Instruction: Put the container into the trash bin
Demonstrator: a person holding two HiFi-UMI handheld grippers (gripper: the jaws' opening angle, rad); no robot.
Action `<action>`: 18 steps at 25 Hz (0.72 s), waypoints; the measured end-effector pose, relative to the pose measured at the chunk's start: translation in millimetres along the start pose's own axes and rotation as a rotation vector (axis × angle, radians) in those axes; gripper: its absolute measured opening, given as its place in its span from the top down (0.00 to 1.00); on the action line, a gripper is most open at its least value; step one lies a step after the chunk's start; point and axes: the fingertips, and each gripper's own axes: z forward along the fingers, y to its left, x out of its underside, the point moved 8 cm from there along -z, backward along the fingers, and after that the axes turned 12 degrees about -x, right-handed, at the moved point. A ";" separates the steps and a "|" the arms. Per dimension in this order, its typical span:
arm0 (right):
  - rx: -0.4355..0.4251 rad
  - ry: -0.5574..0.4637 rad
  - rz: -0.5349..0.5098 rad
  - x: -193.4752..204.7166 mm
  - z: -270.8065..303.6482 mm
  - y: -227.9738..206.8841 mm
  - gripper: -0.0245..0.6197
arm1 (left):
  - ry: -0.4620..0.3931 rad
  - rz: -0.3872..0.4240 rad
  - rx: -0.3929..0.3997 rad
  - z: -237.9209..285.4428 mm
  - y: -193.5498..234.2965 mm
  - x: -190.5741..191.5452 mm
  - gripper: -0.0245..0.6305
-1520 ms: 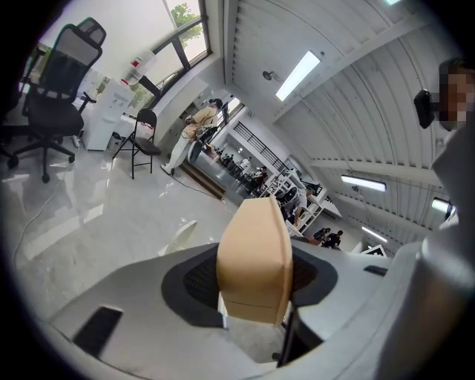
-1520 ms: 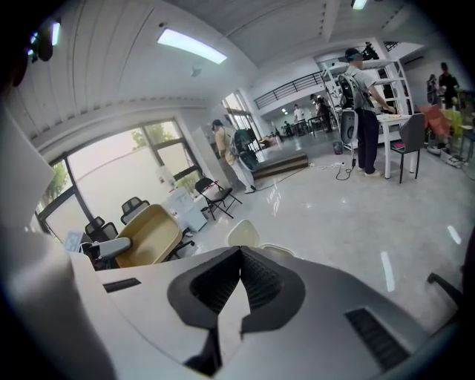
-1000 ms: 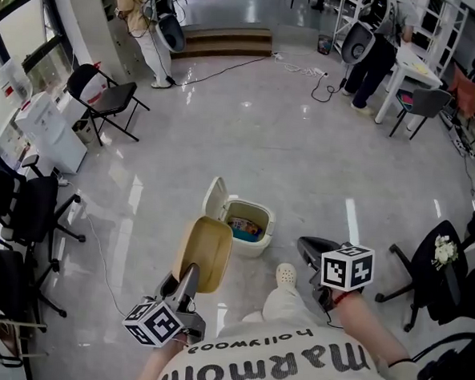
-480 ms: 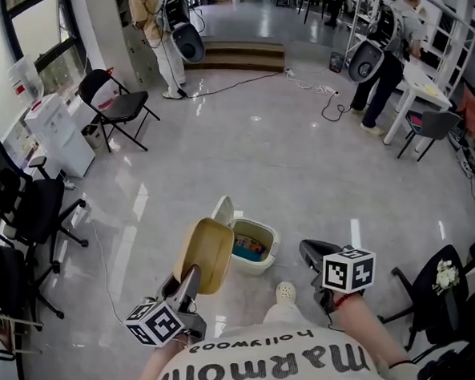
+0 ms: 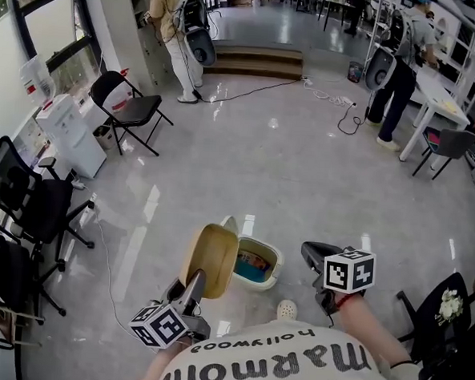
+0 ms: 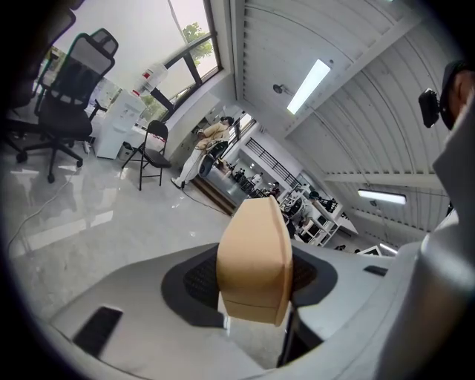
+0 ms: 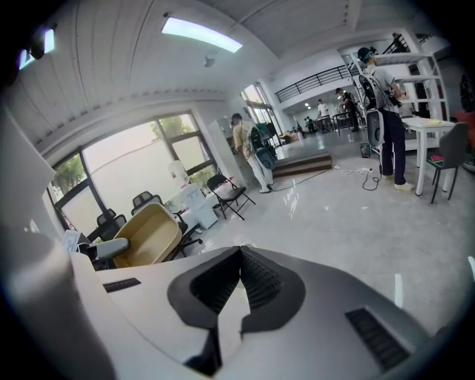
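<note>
The tan, shallow container [image 5: 211, 260] was in the air, not yet in the bin, clamped by its lower rim in the left gripper [image 5: 194, 285]. In the left gripper view it stood edge-on between the two pads, which pressed on it from either side. It was held upright with its hollow side turned toward the person's right, probably because a grip on the thin rim was the only hold such a wide dish offered. That also left its length pointing forward, ready to be tipped off. In the head view it overlapped the left side of the small white trash bin [image 5: 257, 284], which stood on the glossy floor [image 5: 303, 173] just ahead of the person's pale shoe [image 5: 286, 310]. Whether the container was over the opening or short of it could not be told. The bin's flip lid [image 5: 231, 223] stood raised behind the container, so the mouth was clear to receive it, and some bluish waste already lay inside. The right gripper [image 5: 312, 254] hung beside the bin on the other side, its jaws together on nothing. It seemed merely carried along, since the one-handed hold sufficed. What remained, by my reading, was to bring the container over the opening and part the left jaws. The risk was that the broad dish would catch on the rim or the lid. Office chairs [image 5: 28, 204] and other people [image 5: 179, 29] were well apart from all this.
</note>
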 end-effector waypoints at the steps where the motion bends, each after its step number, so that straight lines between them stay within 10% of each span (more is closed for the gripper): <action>1: -0.005 0.001 -0.004 -7.7 1.8 -5.6 0.96 | -0.005 -0.002 -0.003 6.1 -3.6 -3.2 0.66; 18: -0.035 0.033 0.009 -74.1 -2.3 -131.8 0.96 | -0.017 -0.014 -0.063 117.0 -66.6 -0.4 0.66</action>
